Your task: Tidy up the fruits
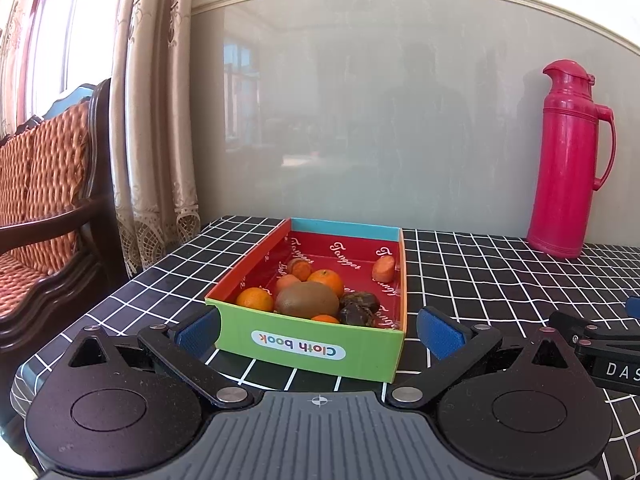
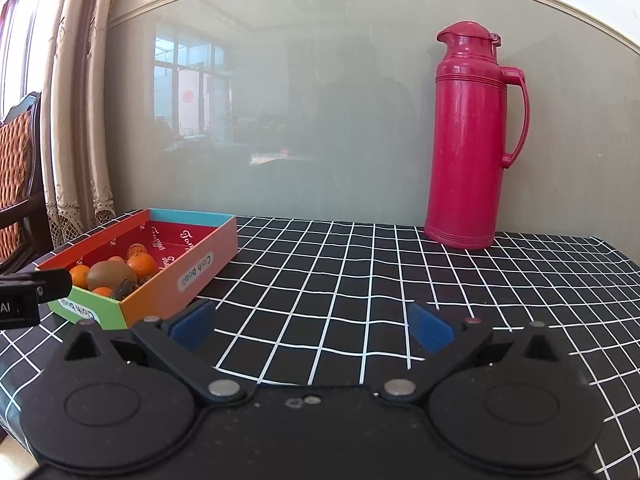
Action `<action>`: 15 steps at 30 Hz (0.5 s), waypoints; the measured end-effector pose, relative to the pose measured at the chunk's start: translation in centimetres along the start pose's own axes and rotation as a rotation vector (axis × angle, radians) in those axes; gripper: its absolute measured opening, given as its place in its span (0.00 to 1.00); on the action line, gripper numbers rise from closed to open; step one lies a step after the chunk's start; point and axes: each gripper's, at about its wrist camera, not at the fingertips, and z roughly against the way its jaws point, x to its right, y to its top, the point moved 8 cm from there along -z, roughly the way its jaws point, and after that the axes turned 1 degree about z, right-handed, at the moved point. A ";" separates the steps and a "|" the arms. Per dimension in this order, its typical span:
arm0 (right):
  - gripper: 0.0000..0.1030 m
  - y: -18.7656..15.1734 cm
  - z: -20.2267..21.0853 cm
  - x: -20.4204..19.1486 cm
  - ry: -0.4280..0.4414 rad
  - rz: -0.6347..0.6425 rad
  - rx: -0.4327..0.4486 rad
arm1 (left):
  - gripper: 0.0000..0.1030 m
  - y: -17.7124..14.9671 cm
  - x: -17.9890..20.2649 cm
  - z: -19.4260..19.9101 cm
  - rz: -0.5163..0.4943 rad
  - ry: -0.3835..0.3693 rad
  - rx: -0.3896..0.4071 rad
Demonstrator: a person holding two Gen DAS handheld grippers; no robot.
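Note:
A colourful cardboard box (image 1: 308, 346) with a green front marked "Cloth book" sits on the checked table. It holds a brown kiwi (image 1: 307, 300), several oranges (image 1: 255, 299), dark wrinkled fruits (image 1: 358, 308) and an orange piece (image 1: 384, 269) at the far right corner. My left gripper (image 1: 318, 330) is open and empty, its blue pads (image 1: 198, 330) on either side of the box's front. The box also shows at the left in the right wrist view (image 2: 156, 280). My right gripper (image 2: 311, 326) is open and empty over bare tablecloth, right of the box.
A tall pink thermos (image 2: 468, 140) stands at the back right against the grey wall. A wooden chair (image 1: 44, 200) and curtains (image 1: 156, 120) stand left of the table. The table's left edge (image 1: 120, 284) runs close to the box.

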 end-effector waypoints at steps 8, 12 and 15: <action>1.00 0.0 0.0 0.0 -0.001 0.001 -0.001 | 1.00 0.0 0.0 0.0 -0.002 0.002 0.001; 1.00 0.0 0.0 -0.1 0.002 0.001 0.000 | 1.00 0.0 0.0 0.0 -0.002 0.002 0.001; 1.00 0.0 0.0 -0.1 0.005 0.002 0.004 | 1.00 0.0 0.0 0.0 -0.003 0.002 0.002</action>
